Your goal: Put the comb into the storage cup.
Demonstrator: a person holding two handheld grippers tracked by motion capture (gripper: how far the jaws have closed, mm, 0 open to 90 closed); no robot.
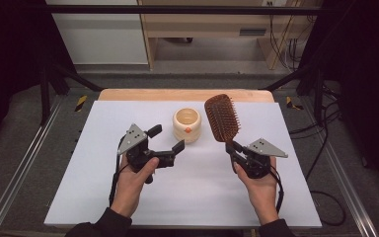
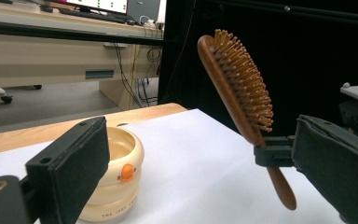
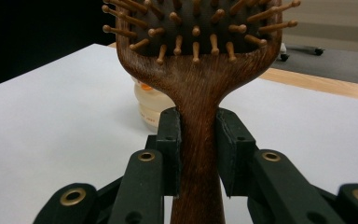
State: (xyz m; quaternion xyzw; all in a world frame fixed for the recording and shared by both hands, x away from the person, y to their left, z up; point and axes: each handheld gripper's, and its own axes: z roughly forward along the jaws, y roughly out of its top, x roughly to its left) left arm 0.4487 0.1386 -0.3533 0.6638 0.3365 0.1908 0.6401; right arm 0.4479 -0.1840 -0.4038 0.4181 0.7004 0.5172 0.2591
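A brown wooden paddle hairbrush (image 1: 222,117) is held up off the table, its bristles facing left and toward me. My right gripper (image 1: 235,148) is shut on the brush's handle (image 3: 198,154), with both black pads pressed to its sides. In the left gripper view the hairbrush (image 2: 240,84) stands tilted above the table, clamped low on its handle. A cream round cup with an orange dot (image 1: 187,124) sits on the white sheet just left of the brush. My left gripper (image 1: 167,139) is open, held above the table left of the cup (image 2: 116,177), nothing between its jaws.
A white sheet (image 1: 128,197) covers the wooden table (image 1: 128,95). Metal rails run along both sides of the table, with cables on the floor at the right. A light wooden cabinet (image 1: 207,24) stands beyond the far edge.
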